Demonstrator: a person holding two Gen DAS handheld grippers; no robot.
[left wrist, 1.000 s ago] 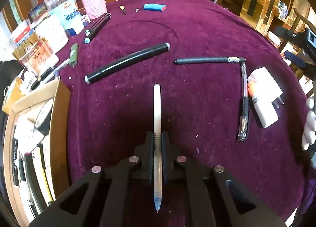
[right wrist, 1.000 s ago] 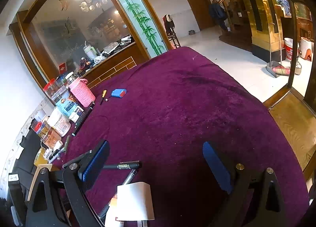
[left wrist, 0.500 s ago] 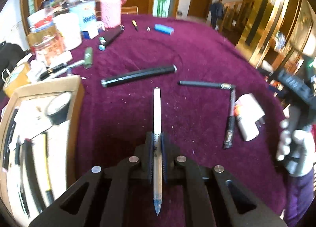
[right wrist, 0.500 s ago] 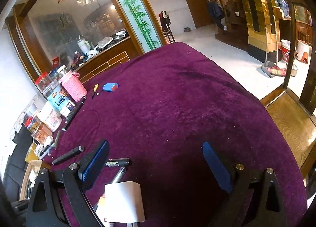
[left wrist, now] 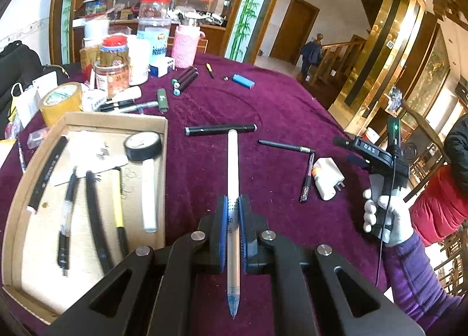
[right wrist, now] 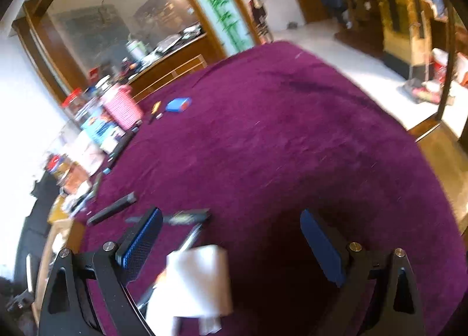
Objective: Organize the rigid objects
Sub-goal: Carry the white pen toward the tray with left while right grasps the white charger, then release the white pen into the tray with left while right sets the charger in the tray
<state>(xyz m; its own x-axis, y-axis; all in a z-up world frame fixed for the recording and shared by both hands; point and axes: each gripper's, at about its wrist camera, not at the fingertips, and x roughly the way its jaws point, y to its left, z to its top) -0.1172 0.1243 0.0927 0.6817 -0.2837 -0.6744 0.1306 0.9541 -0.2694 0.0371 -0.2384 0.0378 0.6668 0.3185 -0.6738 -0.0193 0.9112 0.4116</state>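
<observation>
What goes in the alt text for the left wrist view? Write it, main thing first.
The left gripper is shut on a white pen above a purple tablecloth. To the left sits a cardboard tray of pens and a roll of black tape; to the right lie more pens and a white plug, near a gloved hand holding the other gripper.

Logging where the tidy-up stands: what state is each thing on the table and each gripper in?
Left gripper: shut on the white pen.
White pen: held, lifted off the cloth.
Right gripper: open, holding nothing.
Cardboard box: open, pens and tape inside.
Black marker: lying on the cloth.
White charger: lying on the cloth.
</observation>
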